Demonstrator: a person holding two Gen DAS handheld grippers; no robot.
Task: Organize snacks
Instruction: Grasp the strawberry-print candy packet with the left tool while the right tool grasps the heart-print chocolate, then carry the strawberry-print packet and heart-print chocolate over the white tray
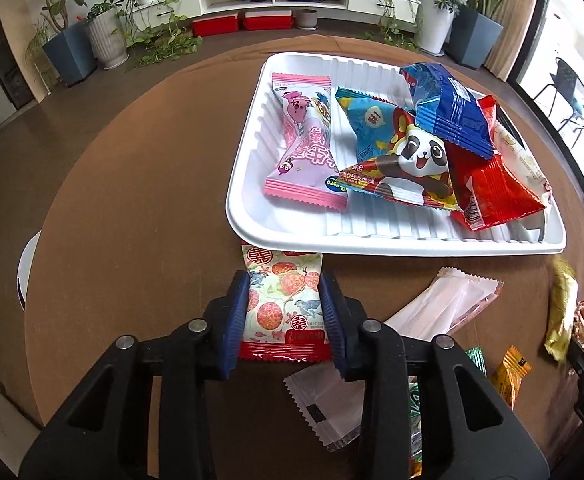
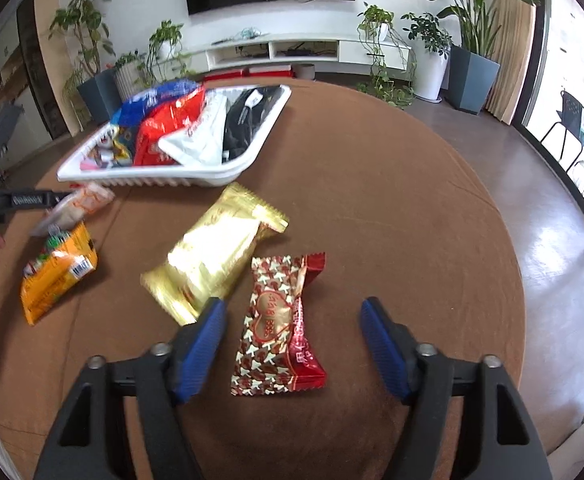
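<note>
My left gripper (image 1: 284, 280) is shut on a floral lychee-print snack packet (image 1: 283, 304), held just in front of the near rim of the white ribbed tray (image 1: 251, 216). The tray holds several packets, among them a pink one (image 1: 304, 148), a panda one (image 1: 404, 160), a blue one (image 1: 452, 108) and a red one (image 1: 496, 192). My right gripper (image 2: 294, 310) is open over the brown table, its fingers either side of a red heart-print candy packet (image 2: 277, 332). A gold packet (image 2: 215, 256) lies just left of it. The tray also shows in the right wrist view (image 2: 151, 178).
Loose packets lie on the brown round table (image 1: 131, 200): a clear pink-white one (image 1: 444, 304), a white one (image 1: 328, 404), an orange one (image 1: 510, 372), a green one (image 1: 476, 360). The orange packet (image 2: 57, 276) shows left in the right wrist view. Potted plants and a white cabinet stand beyond.
</note>
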